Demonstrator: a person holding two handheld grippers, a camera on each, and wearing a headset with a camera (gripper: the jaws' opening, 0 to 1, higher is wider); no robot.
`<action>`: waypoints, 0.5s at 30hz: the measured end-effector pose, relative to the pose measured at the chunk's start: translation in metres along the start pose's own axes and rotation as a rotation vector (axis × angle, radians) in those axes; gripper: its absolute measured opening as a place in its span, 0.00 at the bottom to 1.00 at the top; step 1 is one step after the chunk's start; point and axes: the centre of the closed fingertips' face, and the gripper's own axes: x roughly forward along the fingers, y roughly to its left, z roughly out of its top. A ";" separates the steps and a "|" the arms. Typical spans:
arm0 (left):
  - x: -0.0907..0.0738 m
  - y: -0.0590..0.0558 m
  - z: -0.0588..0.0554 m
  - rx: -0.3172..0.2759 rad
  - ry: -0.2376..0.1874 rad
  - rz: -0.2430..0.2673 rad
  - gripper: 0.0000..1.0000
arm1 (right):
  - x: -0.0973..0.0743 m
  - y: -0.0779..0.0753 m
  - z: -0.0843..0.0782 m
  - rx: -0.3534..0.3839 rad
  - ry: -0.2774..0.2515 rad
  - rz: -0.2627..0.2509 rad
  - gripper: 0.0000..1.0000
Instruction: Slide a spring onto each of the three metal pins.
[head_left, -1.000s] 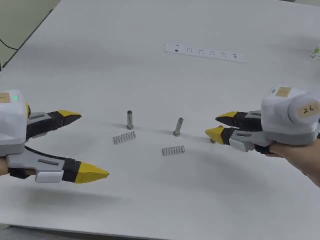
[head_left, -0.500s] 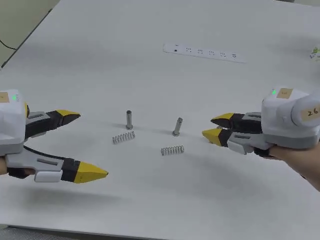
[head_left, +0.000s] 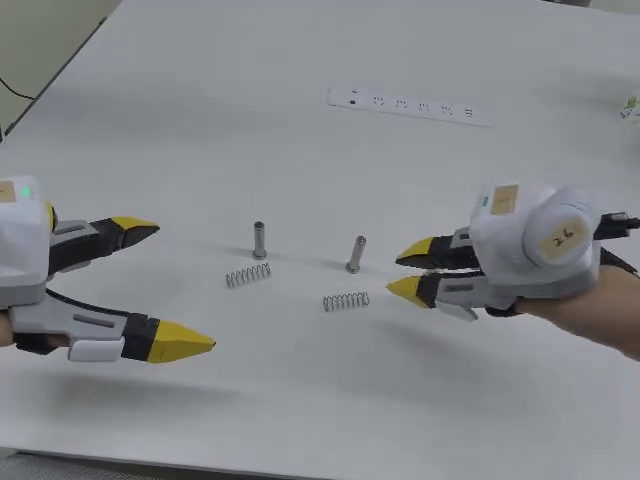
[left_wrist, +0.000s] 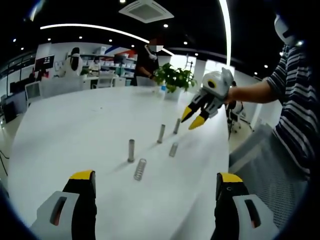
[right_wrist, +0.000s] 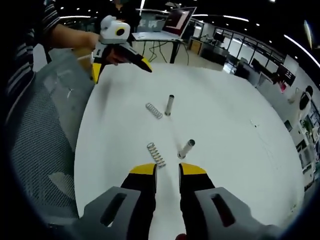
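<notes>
Looks like the spring-grabbing step: right tongs (head_left: 408, 270) are hovering slightly parted, empty, with a spring (head_left: 346, 300) lying just off their tips, pin (head_left: 356, 254) beside it. Left tongs (head_left: 178, 288) are gaping wide, empty. Next is probably pinching that spring gently.

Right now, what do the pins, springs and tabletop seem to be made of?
Pins: metal, likely steel; dull grey with a soft sheen. Springs: thin coiled wire, probably steel; silvery open coils. Tabletop: smooth matte white, possibly laminate; the look leaves it open.
</notes>
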 end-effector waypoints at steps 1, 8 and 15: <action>0.000 0.000 0.000 0.000 0.001 0.000 0.97 | 0.003 0.003 0.000 -0.029 0.014 0.012 0.14; -0.003 0.001 0.000 -0.004 -0.001 0.007 0.97 | 0.019 0.009 0.002 -0.130 0.060 0.041 0.13; -0.003 -0.001 -0.003 -0.001 0.006 0.003 0.97 | 0.035 0.017 0.005 -0.158 0.075 0.079 0.12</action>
